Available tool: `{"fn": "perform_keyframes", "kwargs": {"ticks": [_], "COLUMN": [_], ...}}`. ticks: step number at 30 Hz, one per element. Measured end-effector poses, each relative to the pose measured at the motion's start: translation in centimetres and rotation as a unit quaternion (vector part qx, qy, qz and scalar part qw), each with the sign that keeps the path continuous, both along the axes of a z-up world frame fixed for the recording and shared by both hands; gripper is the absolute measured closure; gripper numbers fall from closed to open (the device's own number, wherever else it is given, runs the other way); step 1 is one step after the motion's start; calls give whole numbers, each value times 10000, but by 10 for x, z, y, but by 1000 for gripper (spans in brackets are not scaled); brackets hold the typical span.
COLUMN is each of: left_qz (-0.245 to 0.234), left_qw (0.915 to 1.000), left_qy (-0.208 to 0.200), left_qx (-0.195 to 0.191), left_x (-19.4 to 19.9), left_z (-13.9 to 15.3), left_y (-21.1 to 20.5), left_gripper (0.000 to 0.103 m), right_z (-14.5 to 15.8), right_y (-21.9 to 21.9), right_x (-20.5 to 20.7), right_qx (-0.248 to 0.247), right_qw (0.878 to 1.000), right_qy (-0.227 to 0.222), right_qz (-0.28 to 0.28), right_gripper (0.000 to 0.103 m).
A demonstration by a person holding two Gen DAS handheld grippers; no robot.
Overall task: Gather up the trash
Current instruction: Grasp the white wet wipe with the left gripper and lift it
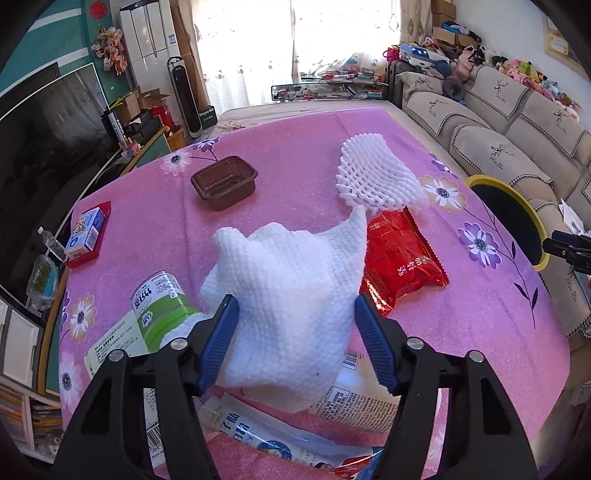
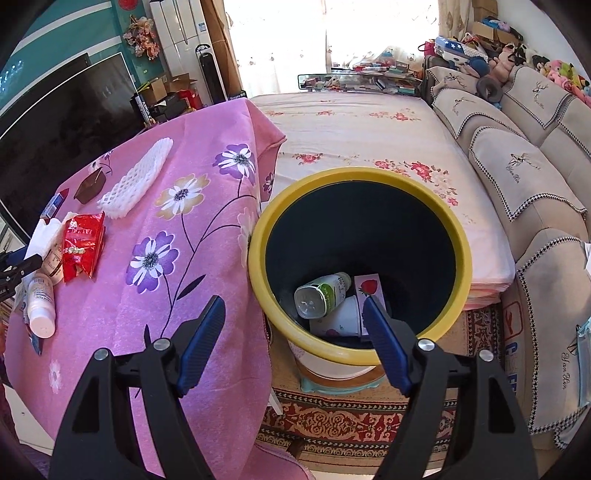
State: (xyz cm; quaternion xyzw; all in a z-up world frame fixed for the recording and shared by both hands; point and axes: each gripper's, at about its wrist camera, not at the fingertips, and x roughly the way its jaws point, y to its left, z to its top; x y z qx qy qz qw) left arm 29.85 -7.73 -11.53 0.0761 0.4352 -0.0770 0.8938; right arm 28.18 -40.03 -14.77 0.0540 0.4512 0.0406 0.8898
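The left claw (image 1: 293,314) brackets a soft, light white cloth (image 1: 288,288), pads touching its bunched sides; gripping mid-bunch should hold. The right claw (image 2: 293,314) hangs open and empty above the bin (image 2: 360,356).

Sunlit curtained window (image 1: 295,40), beige sofa (image 1: 509,140), dark television (image 1: 48,129), teal wall (image 2: 55,33)

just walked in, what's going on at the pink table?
Trash pickup, mid-run. The left gripper has a crumpled white tissue between its jaws, its left pad on the tissue, above the litter on the pink tablecloth. The right gripper hangs open and empty over the yellow-rimmed bin, which already holds a green-label bottle and cartons. A red snack packet, foam net and brown tray remain.
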Motion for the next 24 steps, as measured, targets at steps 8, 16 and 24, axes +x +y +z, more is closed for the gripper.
{"fn": "perform_keyframes", "kwargs": {"ticks": [8,16,24], "left_qz": [138,121,-72], "left_qw": [9997,9988,9958], "left_qy": [-78,-466,-915], "left_qx": [-195,-28,-27], "left_x": [0,-11,-26], "left_z": [11,40,83], "left_y": [15,12,-6], "left_gripper": [81,96,96], "right_z": [0,1,8], "right_y": [4,2,-5], "right_x": [-2,-5,-12], "right_qx": [29,51,114], "right_qw": [10000,10000,9998], "right_qy": [-15,-30,-187], "right_qz": [54,33,-28], "right_gripper": [30,30,30]}}
